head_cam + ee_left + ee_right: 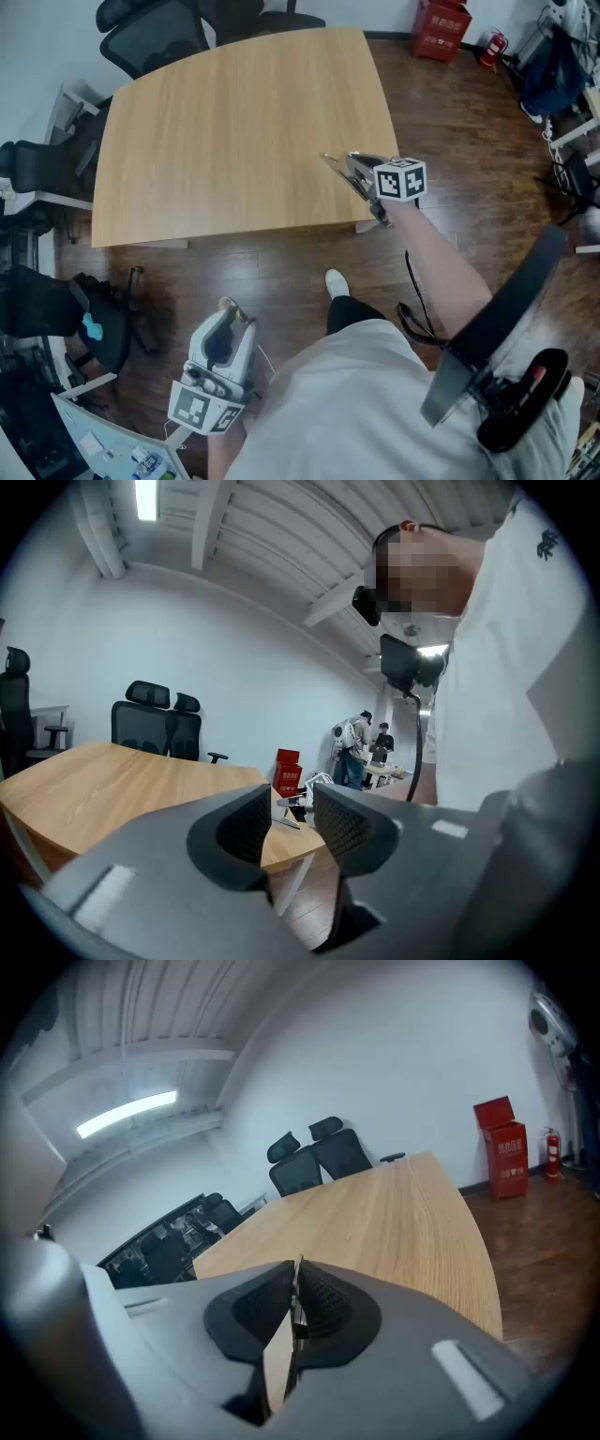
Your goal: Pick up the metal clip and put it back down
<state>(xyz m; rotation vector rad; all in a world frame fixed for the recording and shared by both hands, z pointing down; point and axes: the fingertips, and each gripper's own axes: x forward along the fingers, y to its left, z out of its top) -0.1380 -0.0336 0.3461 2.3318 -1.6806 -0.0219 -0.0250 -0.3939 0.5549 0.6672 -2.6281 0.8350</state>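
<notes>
In the head view my right gripper point(339, 167) hangs over the near right corner of the wooden table point(234, 131), with a thin metal clip point(328, 159) sticking out of its tips. The right gripper view shows the gripper point(296, 1297) shut, the clip point(298, 1262) a narrow metal edge pinched between the ribbed pads, above the tabletop point(394, 1222). My left gripper point(228, 314) is held low beside the person's left hip, away from the table. In its own view that gripper point(292, 822) stands open with nothing between the pads.
Black office chairs point(155, 33) stand behind the table and another point(37, 169) at its left. A red box point(441, 28) and a fire extinguisher point(494, 47) sit on the floor at the back right. The person's shoe point(336, 281) is under the table's near edge.
</notes>
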